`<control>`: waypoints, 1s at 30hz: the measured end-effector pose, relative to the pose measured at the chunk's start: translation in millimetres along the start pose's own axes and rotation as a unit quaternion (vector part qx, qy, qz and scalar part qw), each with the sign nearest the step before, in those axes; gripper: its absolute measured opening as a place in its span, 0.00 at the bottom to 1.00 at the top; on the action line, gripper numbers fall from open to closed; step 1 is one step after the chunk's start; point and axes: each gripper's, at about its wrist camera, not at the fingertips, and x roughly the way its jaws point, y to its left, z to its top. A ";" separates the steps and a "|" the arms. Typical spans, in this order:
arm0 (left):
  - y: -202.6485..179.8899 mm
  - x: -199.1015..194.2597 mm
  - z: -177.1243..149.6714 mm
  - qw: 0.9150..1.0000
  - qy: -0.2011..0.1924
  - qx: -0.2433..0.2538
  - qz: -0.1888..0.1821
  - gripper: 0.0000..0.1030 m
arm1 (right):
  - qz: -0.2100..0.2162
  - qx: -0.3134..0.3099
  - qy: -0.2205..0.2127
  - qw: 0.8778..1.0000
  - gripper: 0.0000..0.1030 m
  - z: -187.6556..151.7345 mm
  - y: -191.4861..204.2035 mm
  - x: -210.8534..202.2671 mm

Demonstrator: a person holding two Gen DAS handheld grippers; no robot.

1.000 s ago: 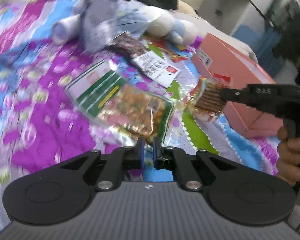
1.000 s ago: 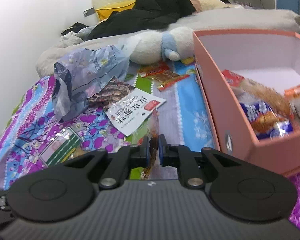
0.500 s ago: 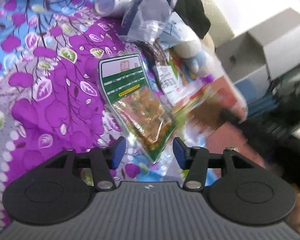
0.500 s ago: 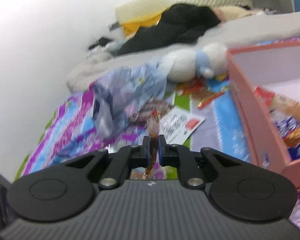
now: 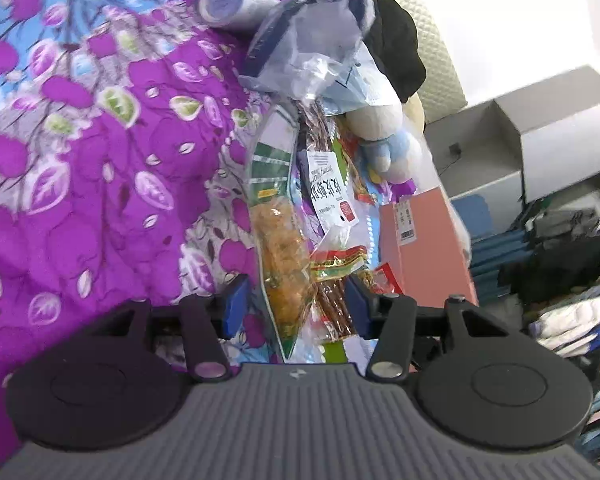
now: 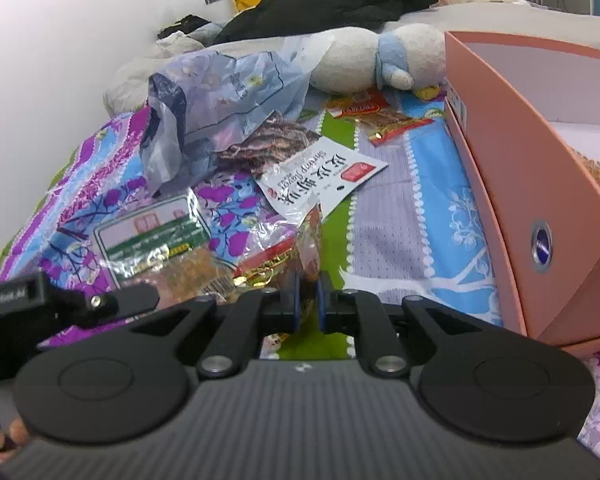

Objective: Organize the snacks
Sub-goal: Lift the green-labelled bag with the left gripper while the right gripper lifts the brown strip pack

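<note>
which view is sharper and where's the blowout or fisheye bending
Right wrist view is the sharper: print on the white shrimp packet reads clearly, though the wall at upper left is washed out and the pink box rim bows from the fisheye. Left wrist view is tilted and softer: the purple floral bedspread smears toward the edges, and the upper right corner is blown to white.

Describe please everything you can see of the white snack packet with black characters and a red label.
The white packet is a flat, glossy plastic pouch with large black characters, small Latin lettering and a red label near one corner. It lies flat and slanted on the patterned bedspread, unopened as far as I can tell. Its upper end shows dark brown dried snacks. A crumpled plastic bag is just behind it; whether they touch is unclear. No fingers touch it.
</note>
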 end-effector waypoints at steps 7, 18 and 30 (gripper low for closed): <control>-29.9 24.3 2.2 0.994 0.014 0.095 0.060 0.54 | 0.002 0.010 0.002 1.000 0.12 -3.4 -1.9 -4.6; -42.5 32.0 0.1 0.984 0.022 0.141 0.111 0.38 | -0.010 0.010 -0.005 1.000 0.12 -6.3 -6.6 -20.2; -61.7 16.1 -13.8 0.975 0.017 0.184 0.120 0.23 | -0.027 -0.012 -0.013 0.999 0.11 -8.3 -5.3 -39.4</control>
